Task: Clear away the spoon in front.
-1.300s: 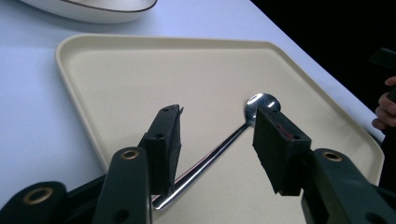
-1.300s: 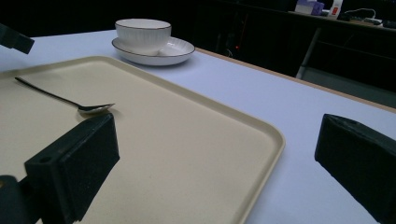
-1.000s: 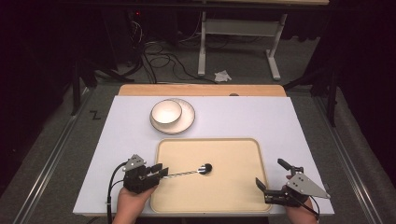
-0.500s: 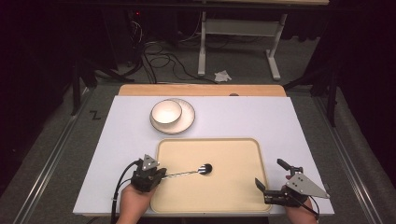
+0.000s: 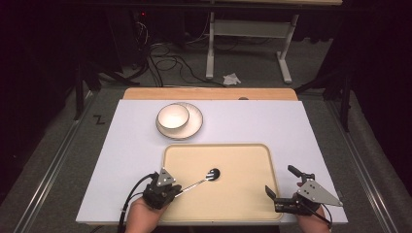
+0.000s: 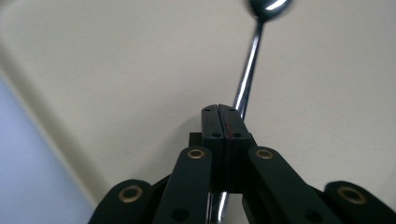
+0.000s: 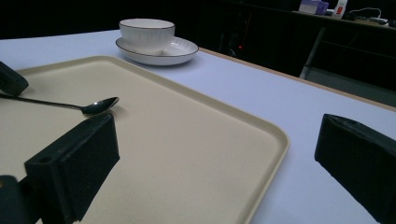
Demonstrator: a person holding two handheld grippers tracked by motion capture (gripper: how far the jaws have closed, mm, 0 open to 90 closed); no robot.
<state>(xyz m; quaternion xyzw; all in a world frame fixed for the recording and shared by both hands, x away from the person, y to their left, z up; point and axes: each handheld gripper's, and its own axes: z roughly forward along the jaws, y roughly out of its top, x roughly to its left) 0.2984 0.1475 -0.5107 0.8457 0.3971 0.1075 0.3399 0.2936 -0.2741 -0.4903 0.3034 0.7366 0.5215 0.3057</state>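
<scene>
A metal spoon (image 5: 206, 177) lies across a beige tray (image 5: 243, 165), its bowl near the tray's middle and its handle running back to the near left. My left gripper (image 5: 177, 190) sits at the tray's near left corner, shut on the spoon's handle. In the left gripper view the jaws (image 6: 225, 111) are pressed together over the handle, and the spoon (image 6: 247, 70) stretches away over the tray (image 6: 116, 70). My right gripper (image 5: 282, 181) is open and straddles the tray's right rim. In the right gripper view it (image 7: 217, 135) holds nothing, and the spoon (image 7: 95, 106) rests at left.
A white bowl (image 5: 173, 116) stands on a white plate (image 5: 194, 127) behind the tray, left of centre; both show in the right gripper view, bowl (image 7: 146, 32) on plate (image 7: 180, 49). The white table top (image 5: 291, 126) ends in a wooden strip at the far edge.
My left gripper has shifted right and toward the near edge, swinging the spoon's handle with it; the spoon's bowl has barely moved. The right gripper has stayed put.
</scene>
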